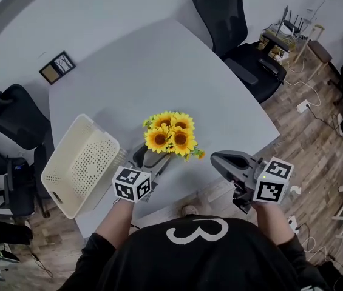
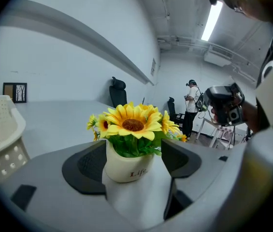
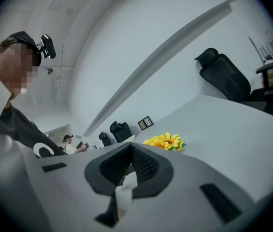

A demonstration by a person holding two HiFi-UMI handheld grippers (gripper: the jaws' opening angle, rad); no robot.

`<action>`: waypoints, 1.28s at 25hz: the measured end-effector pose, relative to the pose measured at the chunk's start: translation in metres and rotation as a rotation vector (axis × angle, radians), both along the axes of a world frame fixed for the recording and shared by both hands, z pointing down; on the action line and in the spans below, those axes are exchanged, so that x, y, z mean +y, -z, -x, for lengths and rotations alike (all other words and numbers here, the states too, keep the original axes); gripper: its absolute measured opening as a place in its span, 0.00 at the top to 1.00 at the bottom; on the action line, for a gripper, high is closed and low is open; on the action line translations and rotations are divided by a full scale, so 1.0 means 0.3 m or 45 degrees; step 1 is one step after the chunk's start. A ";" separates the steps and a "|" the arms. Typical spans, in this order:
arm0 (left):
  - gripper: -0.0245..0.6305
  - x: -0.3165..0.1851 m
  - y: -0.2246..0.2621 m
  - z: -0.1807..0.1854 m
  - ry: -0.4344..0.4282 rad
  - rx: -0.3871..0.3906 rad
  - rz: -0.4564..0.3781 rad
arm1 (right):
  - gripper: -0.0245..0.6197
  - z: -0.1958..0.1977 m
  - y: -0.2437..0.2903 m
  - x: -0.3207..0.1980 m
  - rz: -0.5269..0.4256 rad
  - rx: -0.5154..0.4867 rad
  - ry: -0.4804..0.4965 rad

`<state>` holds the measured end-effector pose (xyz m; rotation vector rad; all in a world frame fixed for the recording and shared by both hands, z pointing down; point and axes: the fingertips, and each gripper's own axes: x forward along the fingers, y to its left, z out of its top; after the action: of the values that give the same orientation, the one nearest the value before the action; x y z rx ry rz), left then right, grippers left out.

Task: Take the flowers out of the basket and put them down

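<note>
1. Person's black shirt (image 1: 189, 256), lower centre.
2. Left tongs (image 2: 134, 161), lower centre-left: jaws spread on either side of the white pot (image 2: 126, 167), not clamping it.
3. Sunflowers (image 1: 171, 135) stand upright in that pot on the desk (image 1: 159, 65), mid-frame, outside the basket.
4. Basket (image 1: 80, 165), tilted, left of the pot.
5. Right tongs (image 3: 129, 166), lower right: closed, empty.

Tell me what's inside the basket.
Nothing shows inside the basket: its holed floor looks bare in the head view, though its own walls may hide a strip. The flowers stand outside it, on the table.
</note>
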<state>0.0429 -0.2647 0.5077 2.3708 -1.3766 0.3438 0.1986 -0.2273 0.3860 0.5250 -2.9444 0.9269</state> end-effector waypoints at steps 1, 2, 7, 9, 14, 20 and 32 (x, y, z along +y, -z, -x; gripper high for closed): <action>0.43 0.014 0.005 0.006 0.003 0.015 0.016 | 0.95 0.015 -0.002 0.012 -0.015 0.022 0.019; 0.44 0.033 0.012 0.008 0.000 0.033 0.035 | 0.95 0.031 -0.006 0.027 -0.027 0.047 0.039; 0.49 0.158 0.114 -0.008 -0.079 0.118 0.064 | 0.95 0.091 -0.003 0.111 -0.046 0.106 0.085; 0.59 0.213 0.180 -0.011 -0.101 0.131 0.036 | 0.95 0.107 0.011 0.153 -0.054 0.108 0.080; 0.85 0.371 0.354 -0.063 -0.213 0.226 -0.020 | 0.95 0.138 0.055 0.286 -0.095 0.079 0.076; 0.94 0.579 0.490 -0.134 -0.343 0.297 -0.063 | 0.95 0.159 0.100 0.435 -0.144 0.056 0.029; 0.94 0.902 0.596 -0.132 -0.406 0.324 -0.139 | 0.95 0.232 0.162 0.762 -0.214 0.038 0.059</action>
<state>0.0826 0.0058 0.3290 2.6185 -0.9259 0.0463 0.1290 0.0013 0.3374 0.4683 -3.0100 0.6649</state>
